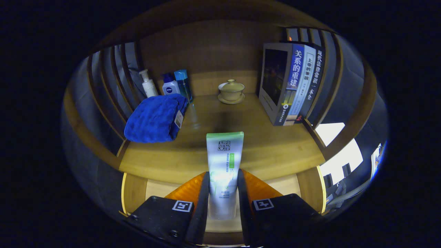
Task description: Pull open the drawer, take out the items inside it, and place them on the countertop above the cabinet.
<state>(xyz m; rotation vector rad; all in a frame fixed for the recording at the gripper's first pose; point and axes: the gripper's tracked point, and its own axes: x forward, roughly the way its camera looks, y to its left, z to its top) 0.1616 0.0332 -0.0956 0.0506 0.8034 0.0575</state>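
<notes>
Gripper (223, 187) at bottom centre of the frame is clenched on a tube (224, 165), both fingers pressing its sides at the lower half. The tube stands up between the fingers, its flat crimped end pointing away toward the middle of the frame, raised over the front edge of the countertop (275, 148). Below it, at the bottom of the frame, the open drawer (132, 193) shows pale inside walls.

Tube looks like a soft plastic squeeze tube, light, a bit glossy so likely slippery. It would give under pressure; a hard squeeze may dent it or push the contents. The hold on the lower body, nearer the cap end, seems sound: thicker and firmer there than the thin crimped end. The cap itself is hidden between the fingers.

On the countertop: blue towel (155, 119) at left of centre, bottles (172, 86) behind it in the upper left, lidded cup (231, 91) at upper centre, books (293, 82) upright at upper right. The bare wood in the middle, between towel and books, looks like the safe spot to lay the tube down; lying flat it should not roll much. Judged stage: tube out of drawer, not yet set down.
</notes>
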